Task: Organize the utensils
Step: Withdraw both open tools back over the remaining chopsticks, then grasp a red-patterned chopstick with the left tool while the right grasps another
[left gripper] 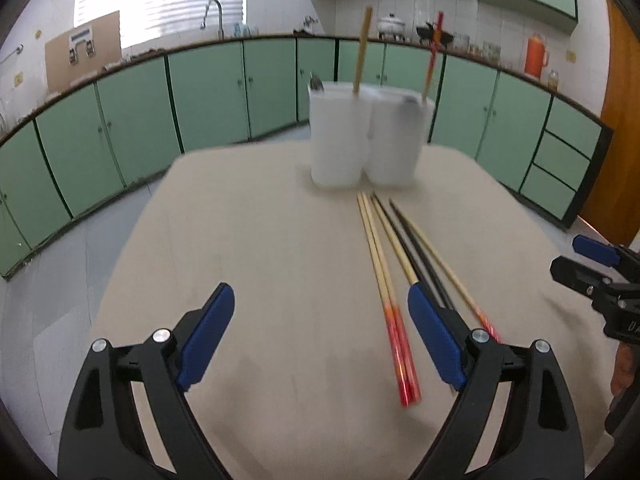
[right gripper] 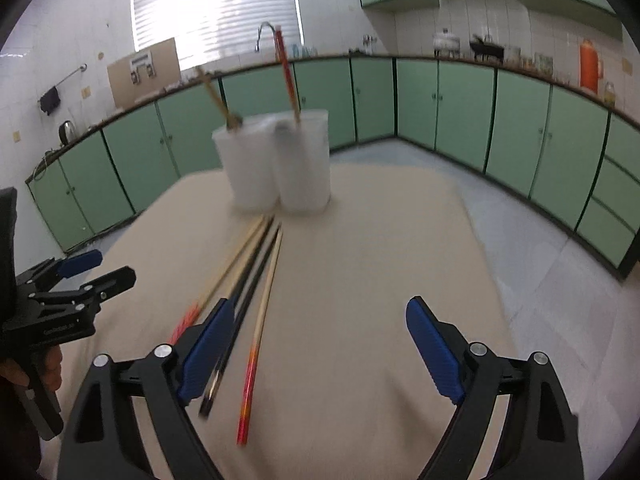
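Two white holder cups stand side by side at the far middle of the beige table. One holds a plain wooden chopstick, the other a red-ended chopstick. Several loose chopsticks, wooden with red ends and black, lie in front of the cups. My left gripper is open and empty above the table, its right finger over the chopsticks. My right gripper is open and empty, with the chopsticks under its left finger.
Green kitchen cabinets run around the room beyond the table. A sink tap and window are at the back. An orange flask stands on the counter. The other gripper shows at the side of each view.
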### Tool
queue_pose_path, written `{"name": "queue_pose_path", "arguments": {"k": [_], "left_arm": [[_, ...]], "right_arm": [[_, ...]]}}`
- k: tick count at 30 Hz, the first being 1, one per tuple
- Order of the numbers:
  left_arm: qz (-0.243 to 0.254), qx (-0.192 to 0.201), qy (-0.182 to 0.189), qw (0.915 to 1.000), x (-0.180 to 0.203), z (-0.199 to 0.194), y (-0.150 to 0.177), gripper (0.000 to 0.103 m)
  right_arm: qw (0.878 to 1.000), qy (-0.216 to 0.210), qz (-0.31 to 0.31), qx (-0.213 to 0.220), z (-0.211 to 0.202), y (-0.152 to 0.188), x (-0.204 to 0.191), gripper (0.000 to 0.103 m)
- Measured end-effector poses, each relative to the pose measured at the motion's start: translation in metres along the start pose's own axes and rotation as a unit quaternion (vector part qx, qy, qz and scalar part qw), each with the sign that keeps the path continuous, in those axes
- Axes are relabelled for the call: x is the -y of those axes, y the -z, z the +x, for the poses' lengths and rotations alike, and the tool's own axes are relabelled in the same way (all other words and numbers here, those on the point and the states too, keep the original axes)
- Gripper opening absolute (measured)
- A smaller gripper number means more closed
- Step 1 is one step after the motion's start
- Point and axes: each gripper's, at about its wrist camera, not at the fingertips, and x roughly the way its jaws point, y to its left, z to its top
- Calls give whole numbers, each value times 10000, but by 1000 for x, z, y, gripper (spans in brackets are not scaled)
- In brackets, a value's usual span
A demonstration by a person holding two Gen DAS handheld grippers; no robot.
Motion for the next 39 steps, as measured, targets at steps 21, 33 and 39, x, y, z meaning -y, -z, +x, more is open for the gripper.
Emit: {"name": "queue_pose_path", "arguments": {"k": [21,33,39], "left_arm": [[193,-654,116,9976,27,6,44,73],[206,-805,101,9965,31,15,50,68],[120,-826,-105,9965,22,14,49,65]], "right_arm": [[9973,-307,-231,-628,-2,50,-35,43],[9960,-429,-301,-725,1,55,-40,39],[9954,-327,-399,-813,5,59,-42,37]]}}
